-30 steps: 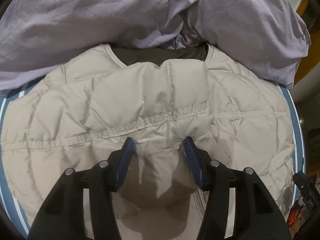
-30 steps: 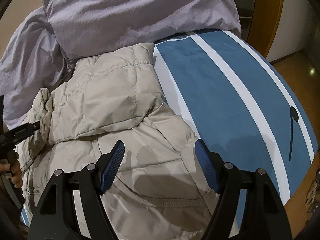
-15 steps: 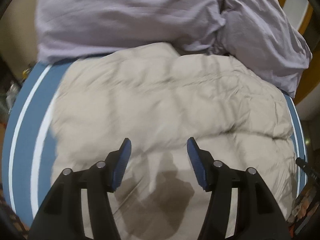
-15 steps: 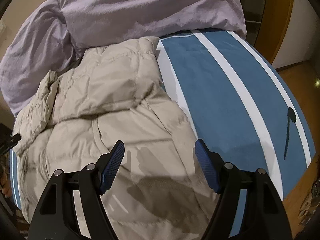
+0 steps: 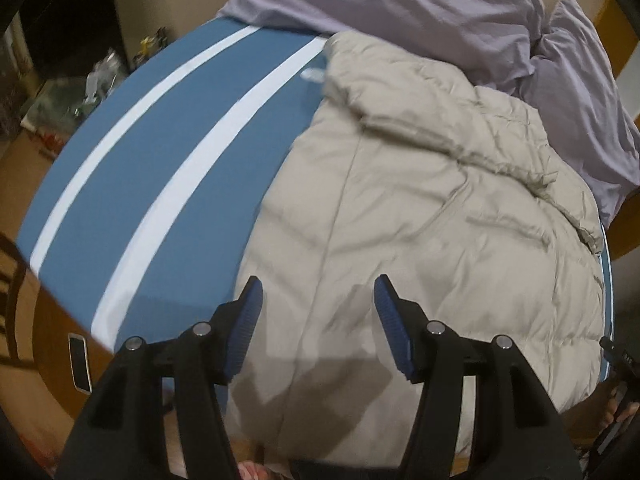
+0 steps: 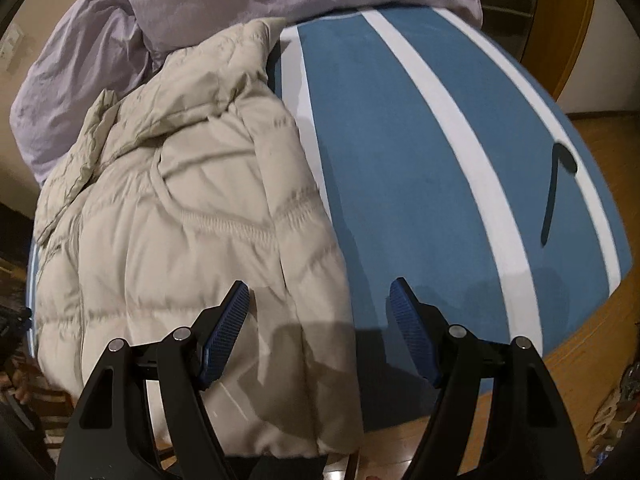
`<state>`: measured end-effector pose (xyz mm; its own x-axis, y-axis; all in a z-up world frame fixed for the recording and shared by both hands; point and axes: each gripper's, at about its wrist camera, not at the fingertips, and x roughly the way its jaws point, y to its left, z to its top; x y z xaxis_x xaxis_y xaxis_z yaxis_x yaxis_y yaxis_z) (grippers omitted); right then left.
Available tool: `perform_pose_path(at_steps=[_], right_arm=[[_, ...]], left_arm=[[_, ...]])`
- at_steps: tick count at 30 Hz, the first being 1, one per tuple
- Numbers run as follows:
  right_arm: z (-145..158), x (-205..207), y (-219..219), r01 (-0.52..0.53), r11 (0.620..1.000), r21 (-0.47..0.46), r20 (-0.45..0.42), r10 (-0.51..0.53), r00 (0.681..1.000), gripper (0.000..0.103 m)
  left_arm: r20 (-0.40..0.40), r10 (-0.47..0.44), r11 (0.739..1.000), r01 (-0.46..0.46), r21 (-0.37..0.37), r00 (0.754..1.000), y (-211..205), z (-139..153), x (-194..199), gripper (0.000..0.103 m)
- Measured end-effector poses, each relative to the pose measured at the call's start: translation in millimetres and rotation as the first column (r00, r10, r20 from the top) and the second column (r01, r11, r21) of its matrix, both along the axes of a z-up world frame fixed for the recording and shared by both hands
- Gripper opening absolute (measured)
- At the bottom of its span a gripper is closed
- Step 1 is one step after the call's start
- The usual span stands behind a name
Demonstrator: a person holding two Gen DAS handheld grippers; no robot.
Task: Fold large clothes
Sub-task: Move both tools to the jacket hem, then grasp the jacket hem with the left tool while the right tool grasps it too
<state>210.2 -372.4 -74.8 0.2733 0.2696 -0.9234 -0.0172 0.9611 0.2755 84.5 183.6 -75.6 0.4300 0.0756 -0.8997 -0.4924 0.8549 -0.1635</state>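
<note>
**Both grippers hang free over the half-folded jacket**

A blue mattress with white stripes (image 5: 152, 184) fills the surface, lilac bedding (image 5: 400, 4) heaped at its far end. The left gripper (image 5: 318, 320) has just been opening a little; its jaws are spread, nothing between them. The right gripper (image 6: 318, 316) is likewise parted and empty. Under both lies the beige puffer jacket (image 6: 192, 216), apparently folded lengthwise with one side laid over, though motion blur makes that uncertain. Both grippers tilt steeply down at its near hem, probably lining up at each edge for the next fold.
</note>
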Motion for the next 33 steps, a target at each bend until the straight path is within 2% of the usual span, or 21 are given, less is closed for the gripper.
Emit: perform_pose_path(at_steps=[4,10,14,18,20,21,22,24,26,29,33], right_arm=[[-5.5,-11.1,-3.2,-0.018,0.999,0.05,-0.018,0.019,1.0,0.069],[-11.0,-22.3,-5.8,-0.049,0.991,0.125,-0.035,0.053,0.998,0.055],[-12.2,-28.5,-4.7,-0.066,0.986,0.151,-0.035,0.072,0.997,0.051],[-14.7,-31.5,-6.1,-0.071,0.982,0.172,-0.042,0.08,0.996,0.051],[-14.6,-31.7,-7.0,-0.073,0.982,0.176,-0.038,0.081,0.996,0.05],[-14.9,-31.5,-7.3,-0.073,0.98,0.186,-0.042,0.082,0.996,0.045],[-15.9,-31.7,-7.8,-0.074,0.977,0.2,-0.048,0.085,0.995,0.04],[-15.3,-32.8,-7.8,-0.073,0.97,0.231,-0.047,0.086,0.995,0.023],[-11.6,-33.9,-9.1,-0.064,0.967,0.247,-0.038,0.076,0.996,0.015],[-4.3,-33.8,-11.8,-0.052,0.963,0.263,-0.02,0.059,0.998,0.01],[18.2,-27.5,-19.6,-0.03,0.949,0.315,0.037,0.019,0.999,0.009]], left_arm=[[-0.015,0.016,1.0,-0.017,-0.016,1.0,-1.0,-10.1,-16.6,0.059],[-0.02,0.05,0.997,-0.051,-0.051,0.999,4.1,-21.2,-38.5,0.065],[-0.001,0.078,0.992,-0.077,-0.103,0.997,11.4,-25.5,-47.2,0.065],[-0.006,0.06,0.991,-0.061,-0.123,0.998,5.2,-31.6,-46.0,0.062],[-0.001,0.05,0.993,-0.05,-0.111,0.999,1.0,-31.7,-46.2,0.058],[0.001,0.049,0.993,-0.048,-0.108,0.999,-0.6,-31.8,-46.3,0.056],[0.004,0.048,0.992,-0.047,-0.114,0.999,-0.8,-31.7,-46.4,0.05],[0.016,0.046,0.991,-0.044,-0.128,0.999,-2.1,-30.4,-47.7,0.039],[0.029,0.037,0.991,-0.033,-0.127,0.999,-5.2,-26.6,-48.4,0.026],[0.048,0.025,0.993,-0.019,-0.118,0.999,-9.4,-18.7,-48.0,0.016],[0.092,0.022,0.994,-0.012,-0.11,0.996,-7.1,1.8,-47.9,0.013]])
